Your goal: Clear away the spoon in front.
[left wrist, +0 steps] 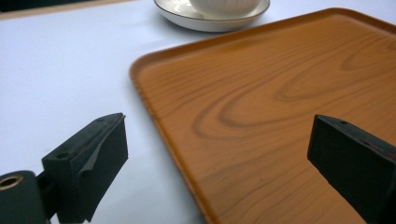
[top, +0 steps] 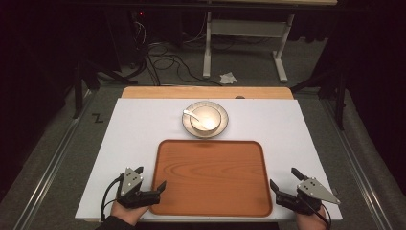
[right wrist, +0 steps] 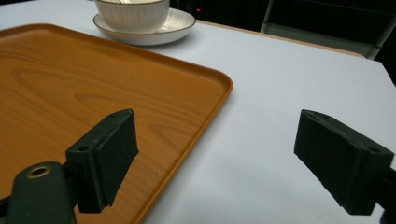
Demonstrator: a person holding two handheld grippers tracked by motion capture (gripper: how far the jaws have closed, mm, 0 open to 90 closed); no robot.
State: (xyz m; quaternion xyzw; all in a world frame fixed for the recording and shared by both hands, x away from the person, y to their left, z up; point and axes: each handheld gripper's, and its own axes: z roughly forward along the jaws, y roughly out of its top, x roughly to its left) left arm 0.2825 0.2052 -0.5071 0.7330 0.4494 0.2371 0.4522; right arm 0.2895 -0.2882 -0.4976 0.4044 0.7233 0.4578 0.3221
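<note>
Here the wooden tray (top: 210, 177) lies empty on the table (top: 134, 134), both grippers' fingers wide open astride its near corners. It looks stiff and light; grip the raised rims.

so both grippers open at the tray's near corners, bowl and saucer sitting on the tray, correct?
Not quite. Both the left gripper and right gripper are open at the tray, but the high view shows the bowl and saucer on the white tabletop beyond it.

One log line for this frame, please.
left gripper: open, at tray's left edge | right gripper: open, at tray's right edge | tray: bare | bowl: on saucer, beyond tray
</note>
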